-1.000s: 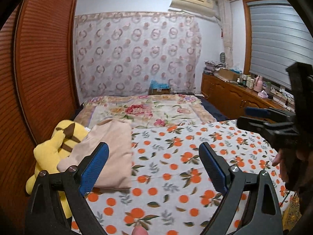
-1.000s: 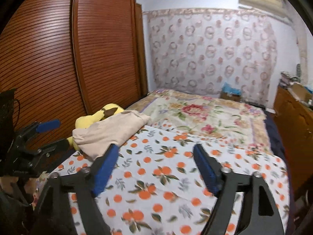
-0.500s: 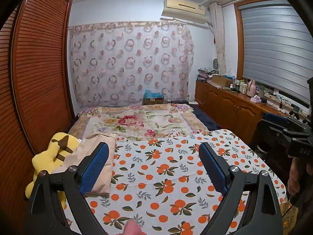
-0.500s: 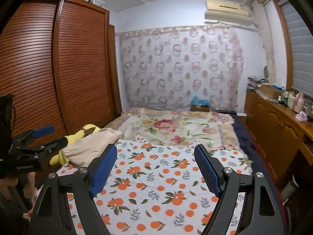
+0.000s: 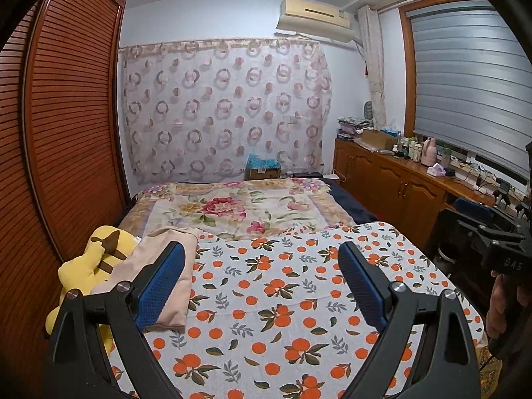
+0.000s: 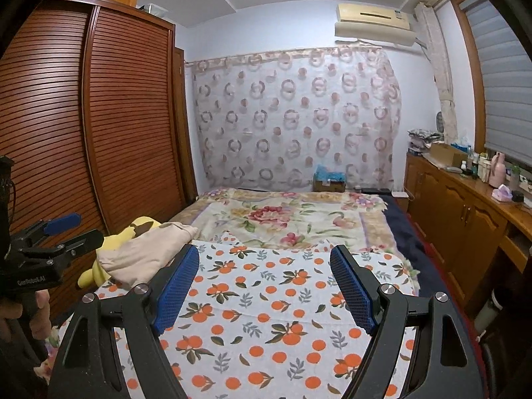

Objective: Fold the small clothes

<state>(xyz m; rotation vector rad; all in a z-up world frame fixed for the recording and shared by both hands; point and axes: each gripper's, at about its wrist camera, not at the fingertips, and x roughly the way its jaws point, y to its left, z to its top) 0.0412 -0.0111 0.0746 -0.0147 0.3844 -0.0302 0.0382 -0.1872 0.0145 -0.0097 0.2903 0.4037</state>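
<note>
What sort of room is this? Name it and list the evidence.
Almost certainly a home bedroom: a bed under a floral blanket and an orange-print sheet, a slatted wooden wardrobe beside it, and a yellow plush toy under a folded beige garment.

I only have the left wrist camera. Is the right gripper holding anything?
Observer: No. The right wrist view shows the right gripper open, with nothing between its fingers and only the orange-print sheet beyond them.
Operator: My blue finger covers part of the beige garment. Is it lying flat?
Observer: Not flat. Seen from the right wrist camera, the beige garment sits in a rumpled heap at the sheet's left edge, partly draped over the yellow plush toy.
</note>
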